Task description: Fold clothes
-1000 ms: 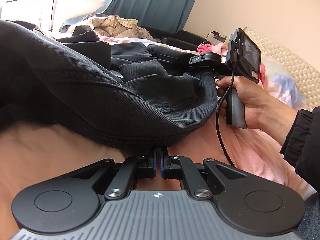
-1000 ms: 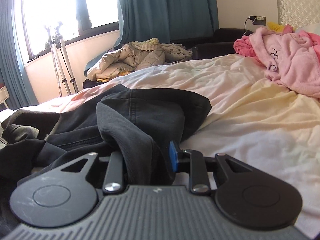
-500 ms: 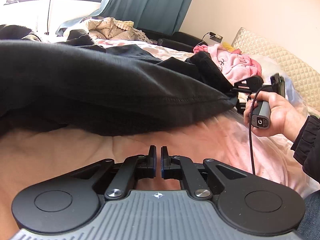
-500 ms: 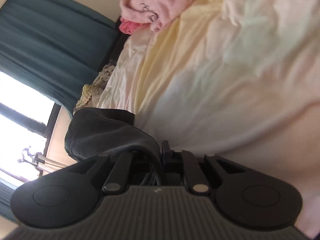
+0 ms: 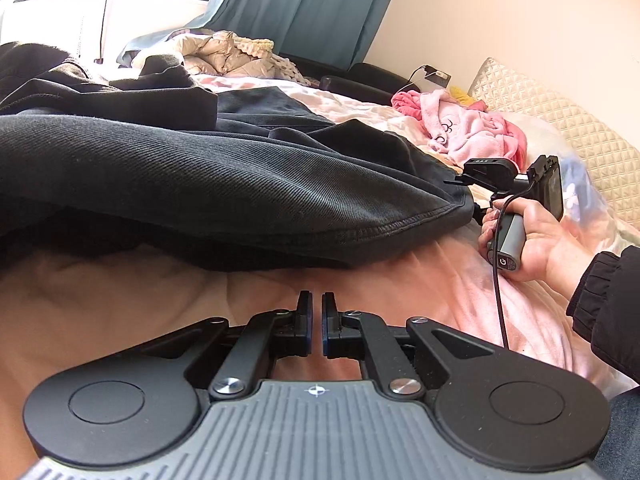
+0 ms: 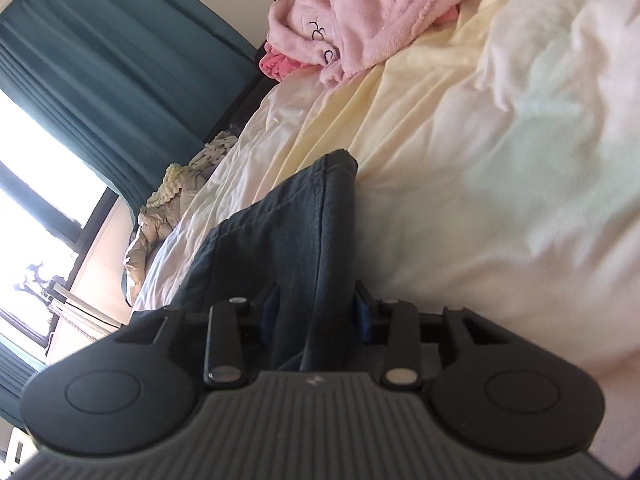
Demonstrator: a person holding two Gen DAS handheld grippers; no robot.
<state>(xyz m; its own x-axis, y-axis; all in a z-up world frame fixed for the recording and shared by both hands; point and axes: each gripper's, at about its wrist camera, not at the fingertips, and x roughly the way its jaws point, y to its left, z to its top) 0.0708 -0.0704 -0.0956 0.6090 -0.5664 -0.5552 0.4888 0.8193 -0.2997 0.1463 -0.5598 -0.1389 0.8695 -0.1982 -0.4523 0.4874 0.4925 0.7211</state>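
A dark denim garment (image 5: 224, 184) lies spread across the bed in the left wrist view. My left gripper (image 5: 317, 312) is shut and empty, just in front of the garment's near edge. My right gripper (image 6: 316, 312) is rolled on its side and holds a fold of the dark garment (image 6: 304, 232) between its jaws, which stand a little apart around the cloth. In the left wrist view the right gripper (image 5: 476, 200) sits at the garment's right corner, held by a hand.
A pink fleece garment (image 5: 468, 128) (image 6: 360, 12) lies near the quilted headboard (image 5: 560, 120). A beige puffy jacket (image 5: 216, 52) lies by the teal curtain (image 5: 312, 4). The bed has a pink and cream sheet (image 6: 500, 160).
The right gripper pulled the garment's corner out to the right and rolled onto its side. The garment has flattened. My left gripper let go of the cloth and drew back.
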